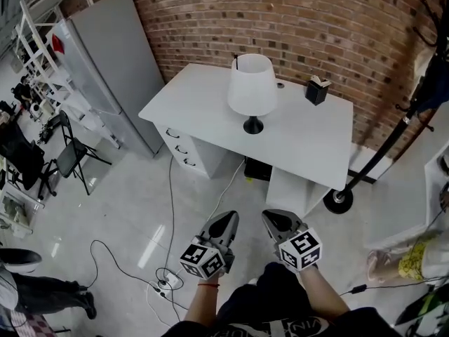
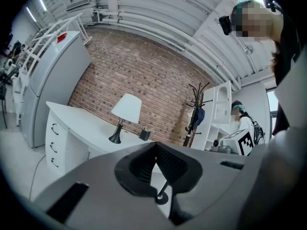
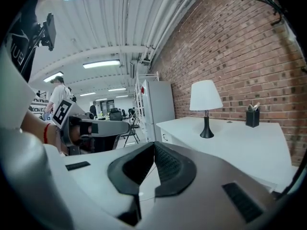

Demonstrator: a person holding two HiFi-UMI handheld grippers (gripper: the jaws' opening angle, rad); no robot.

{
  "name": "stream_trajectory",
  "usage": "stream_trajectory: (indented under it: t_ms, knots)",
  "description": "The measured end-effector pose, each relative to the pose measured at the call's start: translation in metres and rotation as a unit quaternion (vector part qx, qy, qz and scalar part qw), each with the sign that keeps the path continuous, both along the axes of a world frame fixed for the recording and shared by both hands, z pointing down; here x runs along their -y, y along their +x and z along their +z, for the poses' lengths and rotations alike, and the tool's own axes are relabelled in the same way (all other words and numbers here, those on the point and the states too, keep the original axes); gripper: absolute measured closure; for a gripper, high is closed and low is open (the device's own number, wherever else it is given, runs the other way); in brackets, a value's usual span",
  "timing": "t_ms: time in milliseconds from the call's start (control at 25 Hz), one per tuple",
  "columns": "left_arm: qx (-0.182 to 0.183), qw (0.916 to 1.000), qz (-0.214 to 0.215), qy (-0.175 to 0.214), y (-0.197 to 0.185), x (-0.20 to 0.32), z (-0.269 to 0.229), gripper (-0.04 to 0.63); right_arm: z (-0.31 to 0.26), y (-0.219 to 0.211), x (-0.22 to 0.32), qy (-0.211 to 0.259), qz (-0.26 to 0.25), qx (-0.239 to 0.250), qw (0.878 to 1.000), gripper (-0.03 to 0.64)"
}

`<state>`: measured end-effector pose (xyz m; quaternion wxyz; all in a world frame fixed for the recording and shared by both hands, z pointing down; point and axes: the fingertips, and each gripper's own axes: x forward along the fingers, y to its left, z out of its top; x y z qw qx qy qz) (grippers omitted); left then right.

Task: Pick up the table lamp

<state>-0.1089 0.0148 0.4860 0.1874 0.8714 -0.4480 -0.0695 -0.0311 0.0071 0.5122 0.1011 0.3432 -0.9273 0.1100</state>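
Observation:
The table lamp [image 1: 251, 84] has a white shade and a black foot and stands upright on the white desk [image 1: 309, 139] against the brick wall. My left gripper [image 1: 227, 219] and right gripper [image 1: 274, 217] hover side by side over the floor, well short of the desk's front edge. Both point toward the lamp with their jaws shut and nothing between them. The lamp [image 2: 126, 109] shows far off above the tip of the left gripper [image 2: 155, 144] in the left gripper view. In the right gripper view the lamp [image 3: 206, 96] stands up and to the right of the right gripper [image 3: 153, 144].
A black pen holder [image 1: 318, 90] stands on the desk right of the lamp. A coat stand [image 1: 339, 200] rises at the desk's right end, a grey cabinet [image 1: 116, 62] at its left. Drawers [image 1: 182, 149] face the floor, where cables and a power strip [image 1: 167, 280] lie. A folding chair [image 1: 70, 159] stands far left.

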Motion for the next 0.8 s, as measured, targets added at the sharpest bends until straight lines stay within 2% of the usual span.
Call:
stream_trajectory:
  t_ms: [200,600,800]
  knots:
    - [-0.011,0.9999,-0.010,-0.004,-0.011,0.036,0.009,0.589,0.008,-0.008,0.042,-0.001,0.000,0.003,1.000,0.614]
    - [0.002,0.9995,0.032,0.006,0.005,0.152,0.000,0.589,0.008,-0.023,0.157,-0.003,-0.012,0.017,1.000,0.614]
    - [-0.004,0.9992,0.038,-0.010,0.009,0.200,0.005,0.589,0.013,-0.026,0.207,-0.016,-0.017,0.017,1.000,0.614]
